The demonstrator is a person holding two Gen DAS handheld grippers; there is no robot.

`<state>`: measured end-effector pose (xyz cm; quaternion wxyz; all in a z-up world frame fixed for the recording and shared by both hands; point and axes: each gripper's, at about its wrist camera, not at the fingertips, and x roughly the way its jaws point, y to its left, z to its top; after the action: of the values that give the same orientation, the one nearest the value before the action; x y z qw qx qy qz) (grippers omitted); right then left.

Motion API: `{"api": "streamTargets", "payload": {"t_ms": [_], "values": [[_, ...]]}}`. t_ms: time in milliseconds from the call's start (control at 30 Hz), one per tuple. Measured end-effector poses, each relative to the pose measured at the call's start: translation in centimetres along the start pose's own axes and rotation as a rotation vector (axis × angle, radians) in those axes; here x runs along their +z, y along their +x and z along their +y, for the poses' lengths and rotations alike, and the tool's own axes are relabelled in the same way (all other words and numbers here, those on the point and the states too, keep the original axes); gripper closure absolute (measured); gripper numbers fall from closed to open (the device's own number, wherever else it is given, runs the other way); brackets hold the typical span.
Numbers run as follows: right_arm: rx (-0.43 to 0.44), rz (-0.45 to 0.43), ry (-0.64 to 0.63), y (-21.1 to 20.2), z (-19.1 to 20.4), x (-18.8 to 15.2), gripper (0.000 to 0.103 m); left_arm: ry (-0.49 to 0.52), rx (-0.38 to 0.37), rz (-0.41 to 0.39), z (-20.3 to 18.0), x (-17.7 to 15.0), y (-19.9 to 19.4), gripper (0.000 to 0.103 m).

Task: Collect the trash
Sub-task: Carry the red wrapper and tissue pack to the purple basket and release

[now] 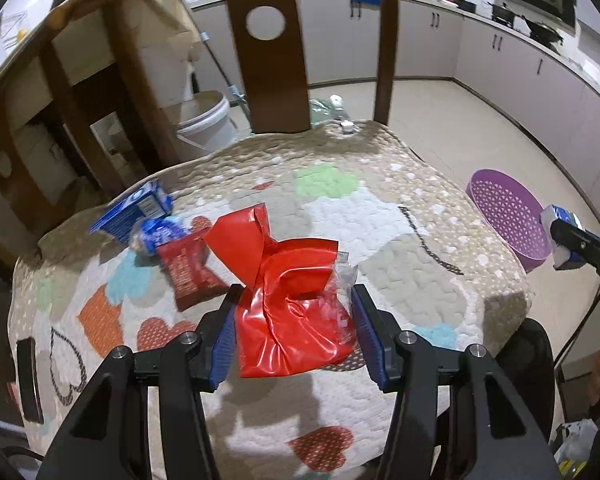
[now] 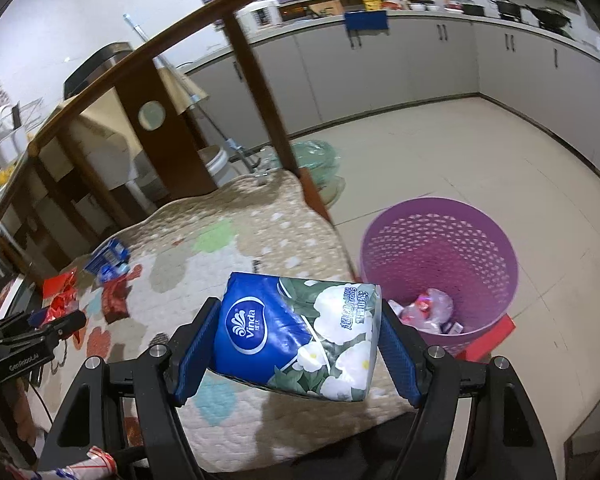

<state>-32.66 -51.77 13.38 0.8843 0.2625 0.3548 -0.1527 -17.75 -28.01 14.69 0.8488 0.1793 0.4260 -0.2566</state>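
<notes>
**Both grippers loaded above the quilted seat, basket to the right**

Your left gripper [image 1: 294, 316] points steeply down over the near part of the quilted cushion [image 1: 380, 216]. Its jaws stand partly closed, and the blue pads press on either side of a crumpled red plastic wrapper [image 1: 288, 308] with a scrap of clear film [image 1: 342, 284] bunched against the right pad. The wrapper hangs clear of the cushion, and its loose upper flap points toward the far left.

Your right gripper [image 2: 296, 340] is tilted down as well, held over the near right edge of the same cushion [image 2: 228, 248]. Its jaws stand wide and clamp a blue and white pack of tissue rolls [image 2: 300, 332] across its width, the pack tilted with its right end slightly lower. In the left wrist view this gripper [image 1: 560, 246] appears at the far right, just beside the basket.

The purple mesh basket [image 2: 440, 248] stands on the floor to the right of the chair, with crumpled plastic litter [image 2: 428, 308] already at its bottom.

Left on the cushion, at its far left: a blue carton [image 1: 134, 212], a blue crumpled wrapper [image 1: 156, 234] just beside it, and a dark red packet [image 1: 190, 276] nearer to you, touching the blue wrapper. The wooden chair back [image 1: 268, 48] rises behind them.
</notes>
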Motion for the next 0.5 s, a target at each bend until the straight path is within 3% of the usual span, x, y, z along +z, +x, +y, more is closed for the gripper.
{"api": "streamTargets", "payload": {"t_ms": [500], "values": [[-0.054,-0.022,0.108,-0.7,-5.7,1.2,0.024,0.108,-0.053,0.026,-5.4,2.6,1.9,0.051]]}}
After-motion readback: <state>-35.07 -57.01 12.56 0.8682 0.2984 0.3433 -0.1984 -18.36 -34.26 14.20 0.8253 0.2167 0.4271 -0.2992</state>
